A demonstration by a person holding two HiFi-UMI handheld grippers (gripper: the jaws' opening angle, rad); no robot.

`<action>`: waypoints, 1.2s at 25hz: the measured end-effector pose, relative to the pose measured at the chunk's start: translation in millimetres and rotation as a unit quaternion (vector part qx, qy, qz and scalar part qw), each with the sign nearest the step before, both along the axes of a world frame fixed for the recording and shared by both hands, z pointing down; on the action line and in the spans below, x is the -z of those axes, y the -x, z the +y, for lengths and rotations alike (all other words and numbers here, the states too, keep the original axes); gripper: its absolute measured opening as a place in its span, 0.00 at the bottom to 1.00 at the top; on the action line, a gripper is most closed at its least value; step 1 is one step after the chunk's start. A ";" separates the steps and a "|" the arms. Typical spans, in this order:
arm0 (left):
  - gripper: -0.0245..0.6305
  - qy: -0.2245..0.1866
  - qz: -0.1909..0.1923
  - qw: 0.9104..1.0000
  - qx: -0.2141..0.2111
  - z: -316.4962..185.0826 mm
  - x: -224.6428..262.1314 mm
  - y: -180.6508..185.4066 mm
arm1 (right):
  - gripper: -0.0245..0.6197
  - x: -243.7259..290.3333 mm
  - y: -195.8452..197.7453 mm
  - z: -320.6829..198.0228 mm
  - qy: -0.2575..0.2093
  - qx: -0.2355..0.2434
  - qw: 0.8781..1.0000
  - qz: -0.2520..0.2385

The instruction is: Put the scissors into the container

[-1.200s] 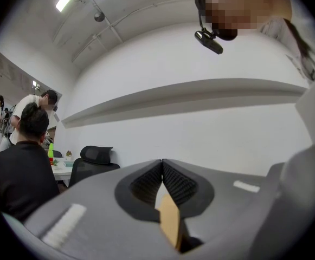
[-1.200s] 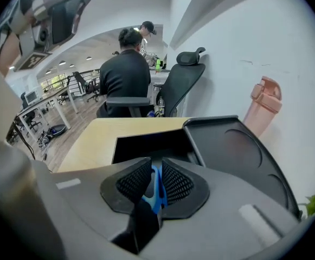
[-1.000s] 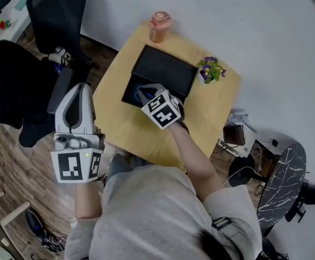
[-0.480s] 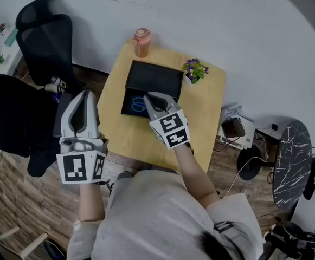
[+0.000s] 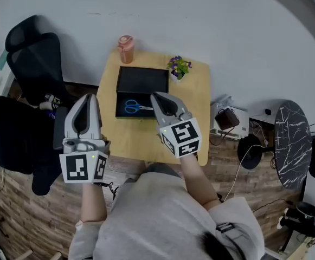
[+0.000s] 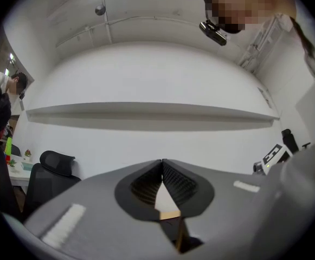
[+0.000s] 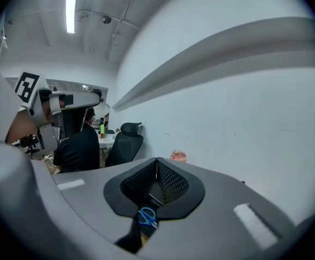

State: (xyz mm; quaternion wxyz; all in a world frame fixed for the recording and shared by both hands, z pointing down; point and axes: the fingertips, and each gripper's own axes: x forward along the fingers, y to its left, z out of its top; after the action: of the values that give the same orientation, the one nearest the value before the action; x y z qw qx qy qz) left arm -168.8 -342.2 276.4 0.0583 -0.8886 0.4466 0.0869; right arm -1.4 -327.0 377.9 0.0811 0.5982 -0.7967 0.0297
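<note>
One wooden counter (image 5: 198,110) stands against the white wall, and one black office chair (image 5: 35,58) stands off to its left. One black container (image 5: 146,80), a shallow open box, sits on the far half of the counter.

Two hand-held grippers are in view, each with one marker cube. The left hand-held gripper (image 5: 87,98) is held off the counter's left edge, over the floor. In its own view its jaws are clenched tip to tip with nothing between them (image 6: 161,162). The right hand-held gripper (image 5: 158,96) hangs over the counter, and in the head view its tip shows at the container's near right corner. Its jaws are likewise pressed together and empty (image 7: 157,160).

One potted plant (image 5: 178,66) with purple flowers stands just beside the container's far right corner. One pink cup (image 5: 126,49) stands at the counter's far left corner, near the container.

One pair of blue-handled scissors (image 5: 135,107) lies flat inside the container, along its near side, handles to the left and blades pointing right. They also show below the right hand-held gripper's closed jaws (image 7: 146,218).
</note>
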 end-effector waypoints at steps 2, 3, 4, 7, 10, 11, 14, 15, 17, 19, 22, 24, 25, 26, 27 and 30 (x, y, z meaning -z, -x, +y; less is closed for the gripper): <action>0.13 -0.003 0.002 1.000 -0.008 4.3 2.5 -0.9 | 0.05 11.9 -4.1 9.7 -0.014 -0.015 1.000 0.002; 0.13 -0.004 0.002 1.000 -0.012 6.5 3.6 -1.1 | 0.05 17.0 -5.7 14.4 -0.020 -0.022 1.000 0.004; 0.13 -0.005 0.003 1.000 -0.016 8.8 4.6 -1.2 | 0.05 21.6 -7.0 19.0 -0.026 -0.029 0.999 0.006; 0.13 -0.009 0.004 1.000 -0.027 15.9 7.3 -1.4 | 0.05 33.5 -10.6 33.7 -0.042 -0.048 0.998 0.009; 0.13 -0.016 0.004 0.999 -0.039 23.3 11.7 -2.6 | 0.05 46.2 -15.3 49.1 -0.059 -0.069 0.996 0.003; 0.13 -0.017 0.004 0.999 -0.043 25.6 13.2 -2.6 | 0.05 50.2 -16.6 54.0 -0.065 -0.076 0.995 0.001; 0.13 -0.022 0.006 0.998 -0.051 32.4 17.4 -0.8 | 0.05 61.4 -18.2 68.6 -0.079 -0.094 0.992 -0.002; 0.13 -0.023 0.007 0.998 -0.054 34.8 18.5 0.1 | 0.05 65.3 -18.4 73.8 -0.085 -0.100 0.991 -0.004; 0.13 -0.026 0.008 0.998 -0.057 39.4 20.1 1.8 | 0.05 72.0 -19.0 84.4 -0.097 -0.113 0.989 -0.007; 0.13 -0.029 0.009 0.998 -0.063 43.9 21.0 3.3 | 0.05 77.4 -19.7 94.8 -0.107 -0.126 0.986 -0.009; 0.13 -0.032 0.012 0.997 -0.073 50.7 22.6 4.6 | 0.05 85.8 -20.5 110.3 -0.122 -0.144 0.982 -0.010; 0.13 -0.034 0.014 0.996 -0.080 55.5 24.4 5.0 | 0.05 92.3 -21.5 120.9 -0.131 -0.157 0.979 -0.009; 0.13 -0.036 0.015 0.996 -0.083 57.7 25.3 5.4 | 0.05 94.9 -22.0 125.9 -0.136 -0.164 0.977 -0.009; 0.13 -0.036 0.015 0.996 -0.086 59.9 26.0 5.9 | 0.05 96.9 -22.4 130.6 -0.140 -0.169 0.975 -0.009; 0.13 -0.037 0.016 0.995 -0.088 62.0 26.5 6.7 | 0.05 98.2 -22.6 135.0 -0.144 -0.175 0.974 -0.010; 0.13 -0.039 0.017 0.995 -0.094 68.7 28.0 9.2 | 0.05 102.1 -21.9 147.4 -0.156 -0.187 0.970 -0.011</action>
State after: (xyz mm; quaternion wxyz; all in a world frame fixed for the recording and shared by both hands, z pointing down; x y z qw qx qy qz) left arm -178.0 -273.5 248.5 0.0772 -0.9218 0.3587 0.1249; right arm 20.5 -179.5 275.8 -0.0294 0.7416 -0.6662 -0.0737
